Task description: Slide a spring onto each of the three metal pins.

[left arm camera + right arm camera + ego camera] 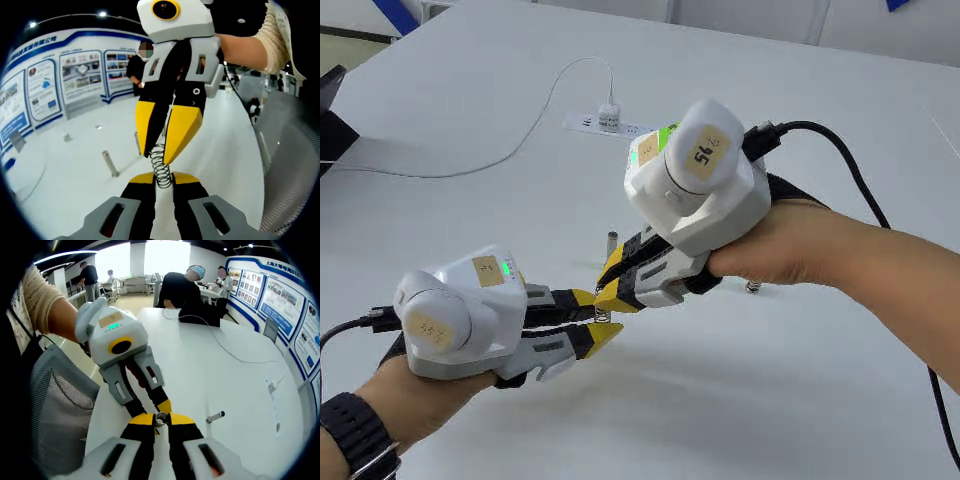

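A small steel spring is held in the air between both grippers. My left gripper is shut on its near end. My right gripper comes down from above, its yellow tips pinched on the far end. In the head view the left gripper and right gripper meet tip to tip above the white table. In the right gripper view my right gripper shows the spring end-on. A metal pin stands just behind the grippers, and is the pin and pin in the gripper views.
A white power strip with a plug and its cable lie at the table's far side. A small metal piece rests under my right wrist. A mesh chair stands beside the table, with people in the background.
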The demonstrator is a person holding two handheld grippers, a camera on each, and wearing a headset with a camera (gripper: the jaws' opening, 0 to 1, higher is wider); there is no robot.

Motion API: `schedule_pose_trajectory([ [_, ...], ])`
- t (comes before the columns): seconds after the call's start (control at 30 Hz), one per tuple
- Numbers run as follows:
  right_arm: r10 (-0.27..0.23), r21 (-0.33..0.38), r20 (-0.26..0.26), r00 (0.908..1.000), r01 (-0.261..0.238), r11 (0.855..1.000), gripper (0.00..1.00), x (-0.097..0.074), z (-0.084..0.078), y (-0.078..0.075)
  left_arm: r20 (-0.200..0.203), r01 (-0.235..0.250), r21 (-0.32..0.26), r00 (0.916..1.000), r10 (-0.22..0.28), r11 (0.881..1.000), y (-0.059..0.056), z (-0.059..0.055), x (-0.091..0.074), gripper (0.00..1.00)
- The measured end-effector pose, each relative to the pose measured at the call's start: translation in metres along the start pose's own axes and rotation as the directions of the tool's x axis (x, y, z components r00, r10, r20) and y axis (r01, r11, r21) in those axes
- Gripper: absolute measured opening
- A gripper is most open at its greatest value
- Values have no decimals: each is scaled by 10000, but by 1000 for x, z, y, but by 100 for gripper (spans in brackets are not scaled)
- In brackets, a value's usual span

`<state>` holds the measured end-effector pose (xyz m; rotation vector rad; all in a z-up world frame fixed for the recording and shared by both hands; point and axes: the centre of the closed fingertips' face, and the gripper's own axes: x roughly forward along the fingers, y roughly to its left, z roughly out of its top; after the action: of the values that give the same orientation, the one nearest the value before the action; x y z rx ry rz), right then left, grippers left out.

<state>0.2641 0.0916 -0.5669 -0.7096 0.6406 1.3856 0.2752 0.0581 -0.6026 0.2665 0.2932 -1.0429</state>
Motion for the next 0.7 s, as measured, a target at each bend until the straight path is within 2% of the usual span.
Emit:
schedule_pose_trajectory([
  [0.17,-9,-3,-65,10000,9,10000,11,0,-1,-2,73,5,-319,10000,-3,9995,1,2,0,21],
  [0.43,-97,-13,-161,9998,97,10000,11,-2,-1,-5,189,-238,-752,9995,253,9969,8,-2,-6,28],
  [0.7,-411,95,-209,9989,413,9991,11,-7,-3,-22,222,-696,-1118,9971,725,9913,19,-6,-15,38],
])
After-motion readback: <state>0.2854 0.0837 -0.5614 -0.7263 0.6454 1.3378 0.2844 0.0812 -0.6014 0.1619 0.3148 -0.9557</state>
